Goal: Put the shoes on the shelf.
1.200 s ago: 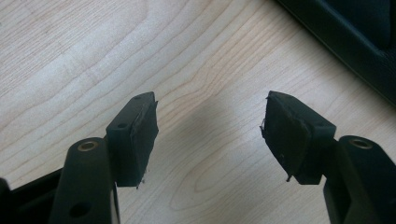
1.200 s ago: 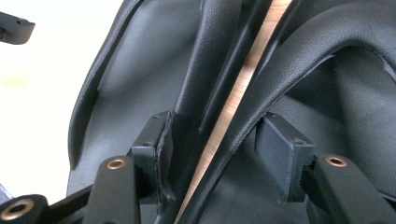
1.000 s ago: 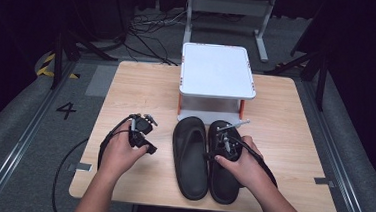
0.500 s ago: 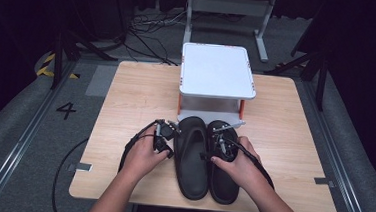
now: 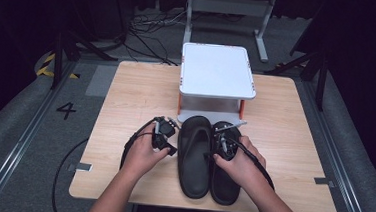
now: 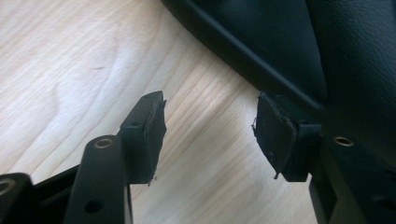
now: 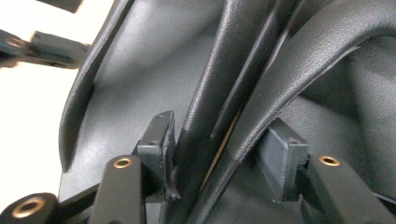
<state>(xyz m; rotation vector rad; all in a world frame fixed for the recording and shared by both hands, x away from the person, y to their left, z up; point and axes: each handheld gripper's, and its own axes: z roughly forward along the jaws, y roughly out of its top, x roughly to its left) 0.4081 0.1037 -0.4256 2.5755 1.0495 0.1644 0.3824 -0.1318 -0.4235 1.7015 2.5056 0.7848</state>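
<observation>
Wooden table (image 5: 126,96) runs left to right, with a white raised shelf (image 5: 217,70) on orange legs at its far middle. Just near of the shelf lie two black slippers side by side, edges touching: left slipper (image 5: 195,156) and right slipper (image 5: 225,164). Both long axes run near to far; the strapped toe ends point far toward the shelf, heels toward the near table edge. Left gripper (image 5: 166,134) sits on the table just left of the left slipper; in the left gripper view (image 6: 208,133) its jaws stand partly apart over bare wood, nothing between them, the one pad (image 6: 273,133) just beside the slipper's rim, and they have just been opening a little. Right gripper (image 5: 223,141) sits over the right slipper's far half; in the right gripper view (image 7: 217,154) its jaws have just been closing and now straddle the two slippers' touching edges, one pad (image 7: 163,144) pressed against that rim.
</observation>
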